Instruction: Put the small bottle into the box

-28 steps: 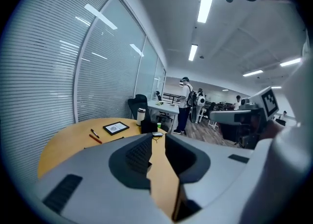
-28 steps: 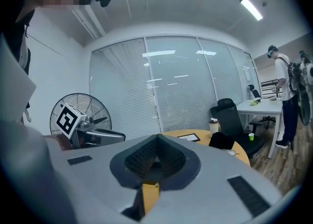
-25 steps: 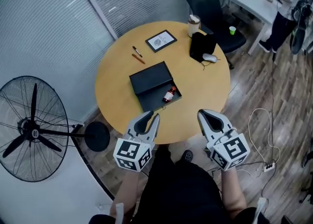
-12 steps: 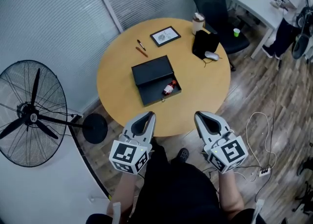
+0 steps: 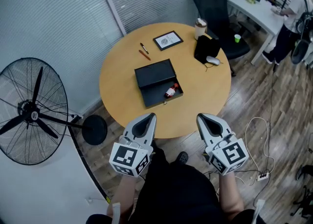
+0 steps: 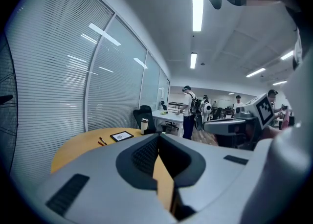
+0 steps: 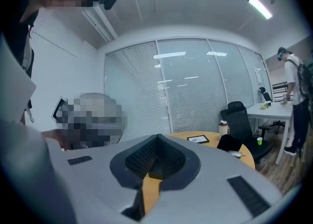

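Round table (image 5: 198,83), small bottle (image 5: 171,91) in open box (image 5: 152,99), left gripper (image 5: 146,118) and right gripper (image 5: 203,119) off near edge, jaws together.

The small bottle (image 5: 171,91) lies in the box (image 5: 152,99) on the table (image 5: 120,83), pens (image 5: 144,48) behind it.

Office — desk (image 5: 247,4), swivel chair (image 5: 215,4), blinds (image 5: 54,27)

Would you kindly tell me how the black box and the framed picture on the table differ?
The black box is larger and lies near the middle of the table; the framed picture is smaller, nearer the far edge. The box is open, with the small bottle inside; the picture lies flat with a pale face. Both are rectangular and dark-edged.
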`<control>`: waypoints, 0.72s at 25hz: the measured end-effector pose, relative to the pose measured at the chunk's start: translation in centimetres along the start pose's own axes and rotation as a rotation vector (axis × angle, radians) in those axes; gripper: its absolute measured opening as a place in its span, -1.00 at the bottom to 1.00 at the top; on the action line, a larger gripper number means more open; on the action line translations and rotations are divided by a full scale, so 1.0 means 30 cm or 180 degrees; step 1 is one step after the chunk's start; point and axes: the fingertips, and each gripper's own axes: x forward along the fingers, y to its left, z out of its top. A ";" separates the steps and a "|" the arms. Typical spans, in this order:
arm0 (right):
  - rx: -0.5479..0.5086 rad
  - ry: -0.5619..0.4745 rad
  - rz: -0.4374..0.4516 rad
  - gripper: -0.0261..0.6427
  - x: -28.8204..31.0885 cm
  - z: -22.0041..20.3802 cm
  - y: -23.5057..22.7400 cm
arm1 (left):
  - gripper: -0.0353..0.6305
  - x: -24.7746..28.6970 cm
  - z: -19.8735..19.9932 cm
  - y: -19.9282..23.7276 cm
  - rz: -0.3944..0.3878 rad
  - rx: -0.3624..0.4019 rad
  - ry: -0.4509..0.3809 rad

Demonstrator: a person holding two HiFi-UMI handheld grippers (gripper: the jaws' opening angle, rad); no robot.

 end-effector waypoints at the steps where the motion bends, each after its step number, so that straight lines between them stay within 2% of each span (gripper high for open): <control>1: 0.0008 0.0001 0.0008 -0.89 0.001 -0.002 0.004 | -0.90 -0.005 0.000 0.001 0.0002 0.0000 -0.0002; 18: 0.0000 0.0087 0.0015 -0.89 -0.005 -0.028 0.013 | -0.90 -0.003 -0.013 0.004 -0.0002 0.0010 0.0044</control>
